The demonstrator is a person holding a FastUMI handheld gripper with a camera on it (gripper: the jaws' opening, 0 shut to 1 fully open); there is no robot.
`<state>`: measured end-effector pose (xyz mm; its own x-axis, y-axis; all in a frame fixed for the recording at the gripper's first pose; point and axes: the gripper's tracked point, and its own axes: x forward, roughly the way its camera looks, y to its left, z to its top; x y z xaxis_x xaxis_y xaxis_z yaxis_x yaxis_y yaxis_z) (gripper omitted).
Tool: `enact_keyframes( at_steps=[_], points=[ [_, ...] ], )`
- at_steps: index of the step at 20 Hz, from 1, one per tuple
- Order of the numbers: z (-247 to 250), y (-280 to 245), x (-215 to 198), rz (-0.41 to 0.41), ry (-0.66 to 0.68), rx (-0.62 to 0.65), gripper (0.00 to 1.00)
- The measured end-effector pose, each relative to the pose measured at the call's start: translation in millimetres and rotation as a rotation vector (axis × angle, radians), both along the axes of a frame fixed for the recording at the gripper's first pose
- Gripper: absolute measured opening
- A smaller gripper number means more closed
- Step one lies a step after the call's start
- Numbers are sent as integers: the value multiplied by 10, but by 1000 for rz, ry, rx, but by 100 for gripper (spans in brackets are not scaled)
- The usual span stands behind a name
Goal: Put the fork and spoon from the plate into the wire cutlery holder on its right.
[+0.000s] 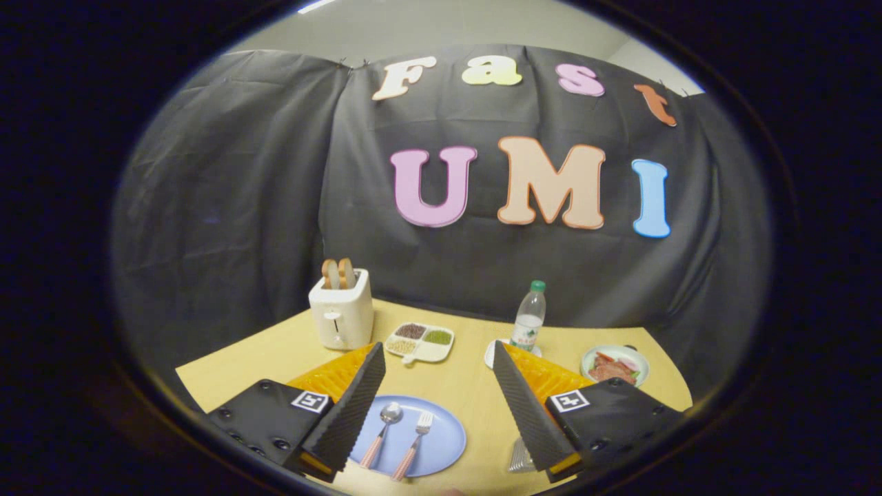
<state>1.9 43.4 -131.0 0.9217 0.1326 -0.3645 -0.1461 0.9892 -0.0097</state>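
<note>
— What are the fingers doing?
— The gripper (439, 357) is spread wide, gripping nothing.
— The cutlery?
— The spoon (383, 432) and fork (415, 444) lie side by side on the plate (446, 441), between the fingers. The wire holder (518, 457) peeks from behind the right finger.
— Any readable writing?
— The bottle (528, 318) beyond has a label, too small to read.

The gripper (438, 362) has two wedge-shaped fingers (353, 406) with finely ribbed inner faces, mounted on blocky housings with round screws; each housing carries a square black-and-white marker.
</note>
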Motion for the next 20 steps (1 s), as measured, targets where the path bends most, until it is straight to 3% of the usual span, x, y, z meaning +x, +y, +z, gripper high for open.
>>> enact_keyframes(
  at_steps=[10,20],
  points=[
    [-1127,107,-280,58,294,-83,100],
    [-1894,89,-544,96,525,-172,99]
  ],
)
